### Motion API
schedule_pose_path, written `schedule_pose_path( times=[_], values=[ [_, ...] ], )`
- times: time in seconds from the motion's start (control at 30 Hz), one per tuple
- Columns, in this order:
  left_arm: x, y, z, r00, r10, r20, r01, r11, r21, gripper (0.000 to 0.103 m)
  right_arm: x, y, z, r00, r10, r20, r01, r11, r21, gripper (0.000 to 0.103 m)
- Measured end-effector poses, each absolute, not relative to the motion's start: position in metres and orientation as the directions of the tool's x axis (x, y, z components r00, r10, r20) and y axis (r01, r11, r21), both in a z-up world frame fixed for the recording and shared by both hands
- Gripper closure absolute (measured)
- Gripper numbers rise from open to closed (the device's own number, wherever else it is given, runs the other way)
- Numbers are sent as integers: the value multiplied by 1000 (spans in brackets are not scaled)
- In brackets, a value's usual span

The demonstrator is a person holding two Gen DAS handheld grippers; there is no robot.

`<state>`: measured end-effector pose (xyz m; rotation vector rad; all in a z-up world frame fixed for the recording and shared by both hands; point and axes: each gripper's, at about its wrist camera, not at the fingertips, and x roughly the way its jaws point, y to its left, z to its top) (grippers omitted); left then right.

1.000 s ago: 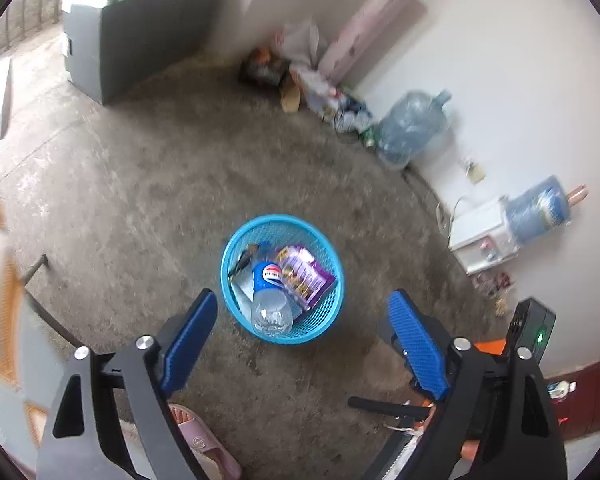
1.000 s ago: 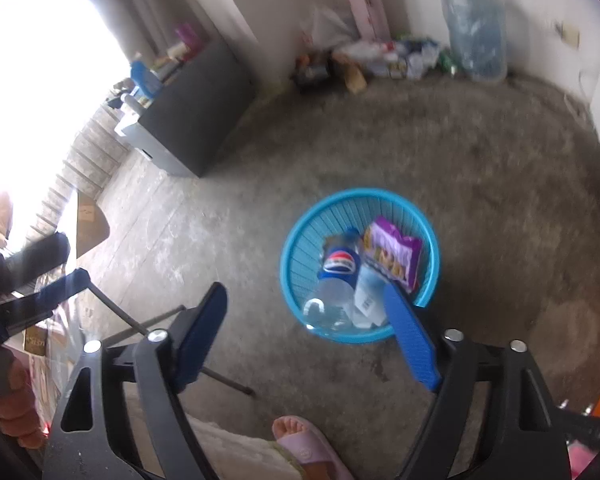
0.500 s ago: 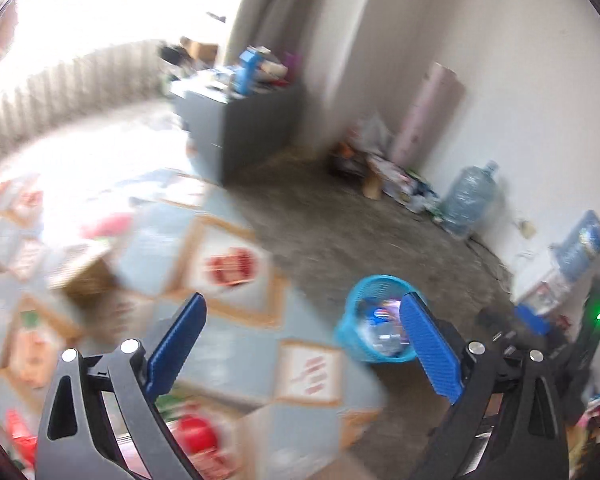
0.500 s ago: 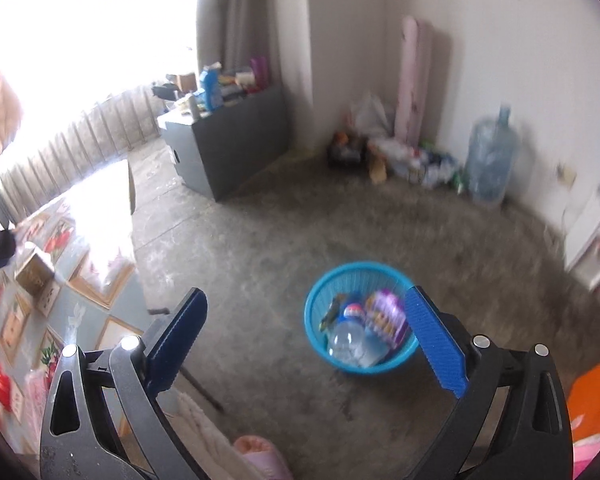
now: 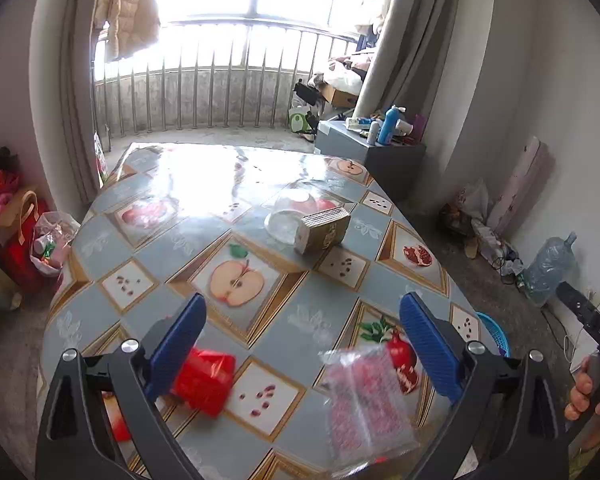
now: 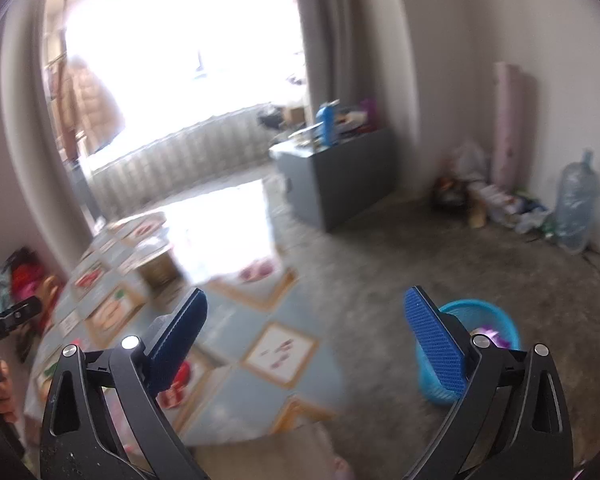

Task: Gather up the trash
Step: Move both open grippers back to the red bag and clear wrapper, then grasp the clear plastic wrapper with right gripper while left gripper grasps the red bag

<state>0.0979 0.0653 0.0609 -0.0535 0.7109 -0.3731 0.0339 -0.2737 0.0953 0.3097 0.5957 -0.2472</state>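
Observation:
My left gripper point(image 5: 302, 332) hangs open over the near end of a table point(image 5: 228, 196) with a fruit-patterned cloth. Below it lie a red wrapper point(image 5: 206, 380) by the left finger and a clear bubble-wrap bag point(image 5: 366, 400) by the right finger; neither is touched. Farther up the table are a small cardboard box point(image 5: 324, 230) and a clear plastic lid point(image 5: 290, 212). My right gripper point(image 6: 304, 328) is open and empty above the table's edge. The blue trash basket point(image 6: 480, 320) stands on the floor behind its right finger and peeks out past the table point(image 5: 496, 334).
A grey cabinet point(image 5: 374, 152) with bottles stands past the table. Clutter and a large water jug point(image 5: 548, 266) line the right wall. Bags point(image 5: 32, 240) sit on the floor at the left. A hand point(image 5: 584, 396) grips the other gripper's handle at the right edge.
Both grippers swung up and away from the blue basket on the floor toward the table. The left view went from basket to tabletop litter; the right view turned left, the basket now at its right.

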Motion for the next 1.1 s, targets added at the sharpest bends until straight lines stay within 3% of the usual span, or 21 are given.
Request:
schedule_pose_path(
  times=[0.1, 0.23, 0.37, 0.57, 0.8, 0.9, 0.97, 1.1],
  values=[
    [84, 78, 46, 677, -393, -622, 340, 917, -210, 8, 43, -252, 87, 774, 22, -633, 212, 933, 292, 9],
    [71, 90, 26, 664, -393, -636, 328, 917, -225, 8, 55, -219, 65, 687, 214, -694, 119, 910, 398, 24],
    [65, 106, 14, 668, -377, -641, 317, 924, -213, 11, 68, -182, 51, 588, 305, -749, 67, 905, 420, 34],
    [80, 128, -7, 652, -335, -681, 253, 942, -221, 17, 77, -143, 28, 458, 272, -846, 68, 939, 338, 45],
    [119, 128, -32, 629, -287, -722, 208, 958, -200, 27, 88, -124, 24, 423, 208, -882, 37, 968, 247, 52],
    [133, 123, -44, 630, -226, -743, 182, 973, -141, 40, 96, -113, 15, 388, 193, -901, 3, 978, 210, 57],
    [142, 119, -55, 608, -192, -770, 180, 978, -102, 54, 98, -106, 15, 398, 153, -905, -28, 988, 154, 61],
    [144, 114, -60, 613, -199, -764, 209, 974, -86, 60, 104, -101, 14, 410, 89, -908, -63, 996, 69, 77]
  ],
)
